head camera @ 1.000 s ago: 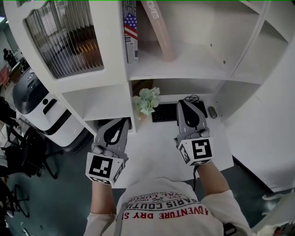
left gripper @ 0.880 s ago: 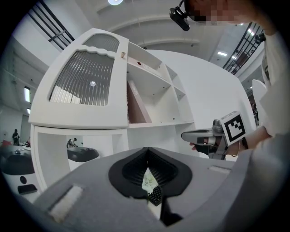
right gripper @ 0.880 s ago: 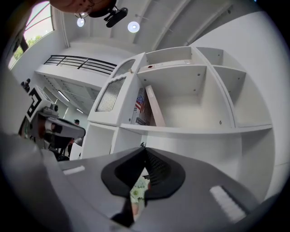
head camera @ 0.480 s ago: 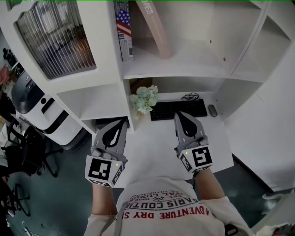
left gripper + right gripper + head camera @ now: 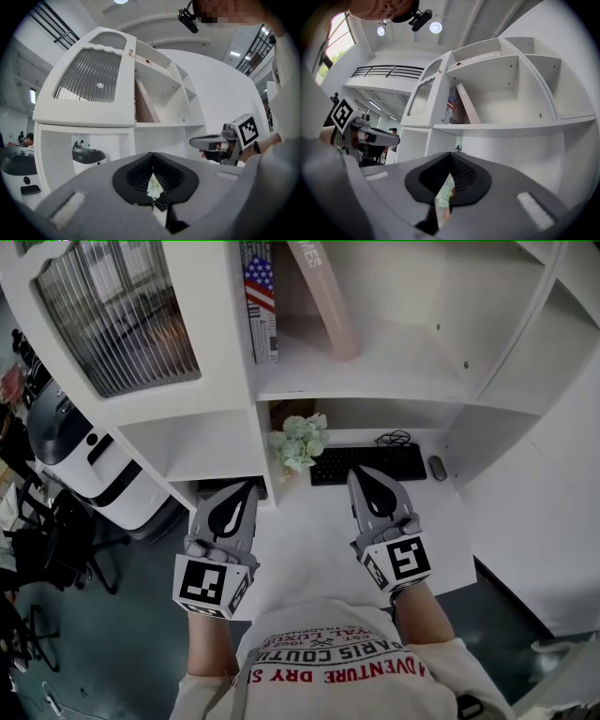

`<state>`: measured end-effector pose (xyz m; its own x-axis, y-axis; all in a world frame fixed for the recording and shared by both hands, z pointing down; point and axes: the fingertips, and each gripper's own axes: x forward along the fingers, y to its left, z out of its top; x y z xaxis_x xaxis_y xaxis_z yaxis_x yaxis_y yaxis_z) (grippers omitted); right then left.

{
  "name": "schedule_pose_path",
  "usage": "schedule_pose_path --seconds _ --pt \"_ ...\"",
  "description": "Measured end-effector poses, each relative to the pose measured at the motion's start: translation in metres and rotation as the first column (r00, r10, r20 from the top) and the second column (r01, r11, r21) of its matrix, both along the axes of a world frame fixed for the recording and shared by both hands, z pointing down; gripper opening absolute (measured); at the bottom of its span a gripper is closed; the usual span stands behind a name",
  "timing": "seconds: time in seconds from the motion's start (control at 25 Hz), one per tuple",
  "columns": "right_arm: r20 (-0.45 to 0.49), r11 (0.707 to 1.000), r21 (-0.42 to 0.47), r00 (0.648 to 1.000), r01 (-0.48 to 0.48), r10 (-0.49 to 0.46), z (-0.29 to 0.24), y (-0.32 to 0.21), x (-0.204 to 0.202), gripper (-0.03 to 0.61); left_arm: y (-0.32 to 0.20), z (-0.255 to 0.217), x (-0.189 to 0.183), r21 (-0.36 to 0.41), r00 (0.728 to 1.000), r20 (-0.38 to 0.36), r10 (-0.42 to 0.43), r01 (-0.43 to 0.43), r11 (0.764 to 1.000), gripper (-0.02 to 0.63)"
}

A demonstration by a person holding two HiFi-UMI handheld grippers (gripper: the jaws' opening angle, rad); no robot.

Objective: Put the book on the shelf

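A pink book is seen leaning in the upper shelf compartment, just right of the flag-spined book, its foot resting on the board. The placing is therefore judged done, though the book is tilted, not upright. The left gripper and right gripper are held well below the flag-spined book, over the white desk. Both pairs of jaws are clenched together with nothing grasped. Only straightening, at most, is judged left.

White shelf; pinkish-tan book; stars-and-stripes book; black keyboard; pale green flowers; grey left gripper, grey right gripper, black-white checker markers.
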<state>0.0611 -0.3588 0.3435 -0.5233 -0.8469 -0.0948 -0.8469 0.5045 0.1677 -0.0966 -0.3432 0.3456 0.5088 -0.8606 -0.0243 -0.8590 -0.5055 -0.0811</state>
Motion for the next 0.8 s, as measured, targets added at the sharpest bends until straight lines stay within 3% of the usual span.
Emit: schedule_pose_path --seconds 0.24,0.8 --pt "0.044 0.999 -0.053 0.999 0.011 -0.009 0.005 -0.004 -0.001 0.000 -0.002 -0.001 -0.004 -0.016 1.000 0.000 -0.012 0.012 1.000 0.006" --pt "0.006 0.997 -0.070 1.000 -0.017 0.017 0.016 -0.007 -0.004 0.000 -0.002 0.006 -0.011 -0.025 1.000 -0.004 -0.014 0.013 1.000 0.006"
